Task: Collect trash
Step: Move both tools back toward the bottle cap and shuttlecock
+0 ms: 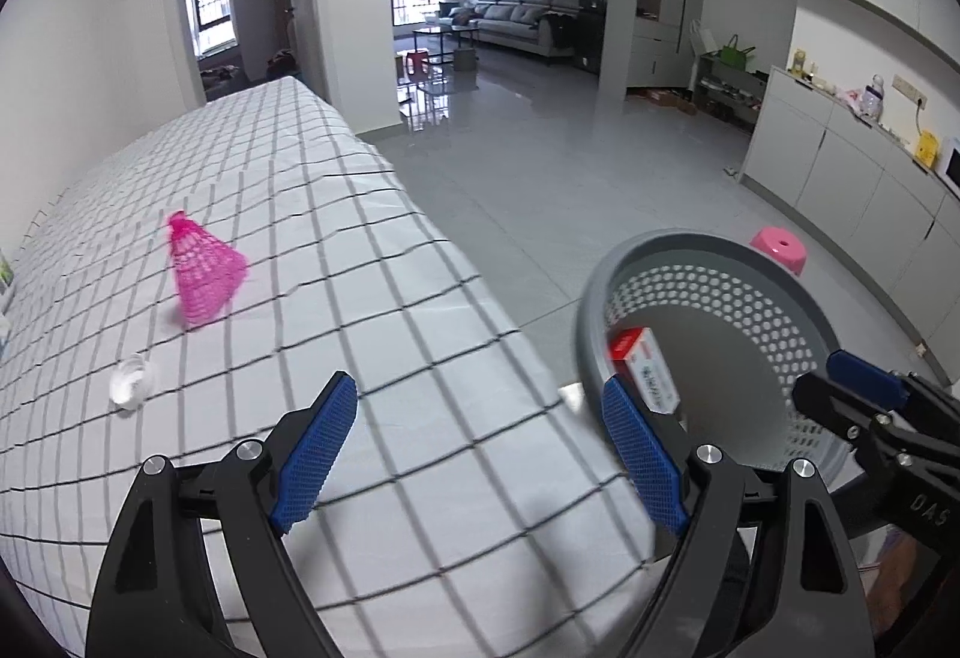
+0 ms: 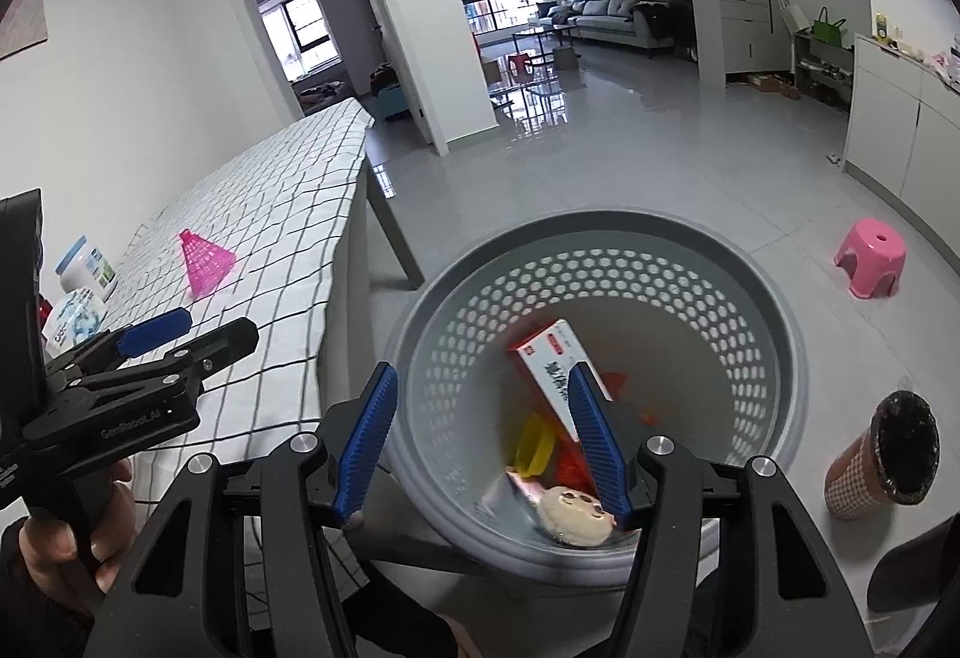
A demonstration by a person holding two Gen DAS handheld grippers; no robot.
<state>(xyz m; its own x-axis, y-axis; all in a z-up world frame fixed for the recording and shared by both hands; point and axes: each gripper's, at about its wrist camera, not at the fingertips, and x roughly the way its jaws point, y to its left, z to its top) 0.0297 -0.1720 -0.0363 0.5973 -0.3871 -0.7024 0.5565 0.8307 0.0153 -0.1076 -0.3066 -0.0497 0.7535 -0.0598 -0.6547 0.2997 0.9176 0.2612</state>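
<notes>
A pink shuttlecock [image 1: 204, 271] [image 2: 207, 262] stands on the checked tablecloth [image 1: 360, 298], with a small clear cap [image 1: 133, 380] nearer me. My left gripper [image 1: 480, 454] hangs open over the table's near edge with nothing between its fingers, well short of both. Beside the table is a grey perforated basket [image 1: 720, 292] [image 2: 600, 268]. It holds a red-and-white box [image 2: 555, 358], a yellow lid [image 2: 534, 445] and a round tan item [image 2: 576, 514]. My right gripper [image 2: 483, 442] is open and empty above the basket's near rim.
A brown checked paper cup [image 2: 882, 457] lies on the floor right of the basket. A pink stool [image 2: 870, 256] stands beyond it. Two jars [image 2: 87, 268] stand at the table's left edge. White cabinets line the right wall across the tiled floor.
</notes>
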